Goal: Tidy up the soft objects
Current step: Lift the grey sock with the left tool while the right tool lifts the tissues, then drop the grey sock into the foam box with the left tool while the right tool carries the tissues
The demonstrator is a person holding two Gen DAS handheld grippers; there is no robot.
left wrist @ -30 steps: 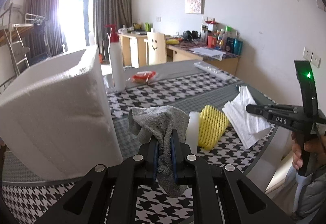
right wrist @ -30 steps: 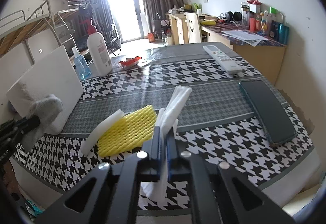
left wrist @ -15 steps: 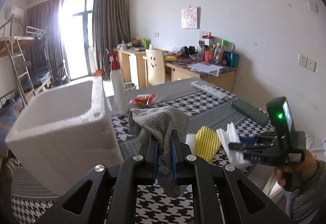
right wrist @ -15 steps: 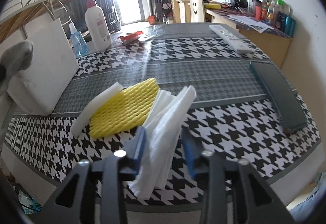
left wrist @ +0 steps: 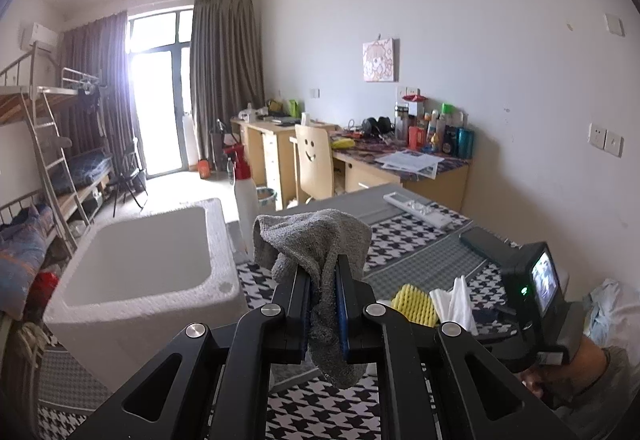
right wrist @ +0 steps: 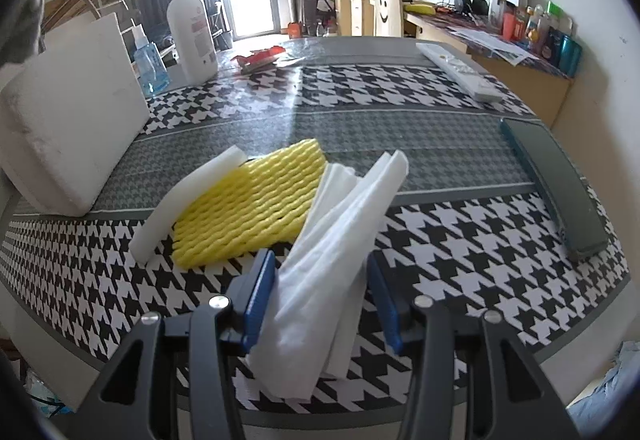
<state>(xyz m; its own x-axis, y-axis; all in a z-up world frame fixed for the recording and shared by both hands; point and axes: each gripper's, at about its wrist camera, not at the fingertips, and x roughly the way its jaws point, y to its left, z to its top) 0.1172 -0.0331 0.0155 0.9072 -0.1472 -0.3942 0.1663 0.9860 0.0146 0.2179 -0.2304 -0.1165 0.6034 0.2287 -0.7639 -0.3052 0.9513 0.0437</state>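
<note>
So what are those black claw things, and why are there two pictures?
A person holds a grabber tool in each hand, and each has a camera looking along its two fingers, so each picture is one tool's view. The left gripper is shut on a grey cloth, lifted near a white foam box. The right gripper is opening around a white folded sheet on the checked table. Beside it lie a yellow foam net and a white foam strip.
</note>
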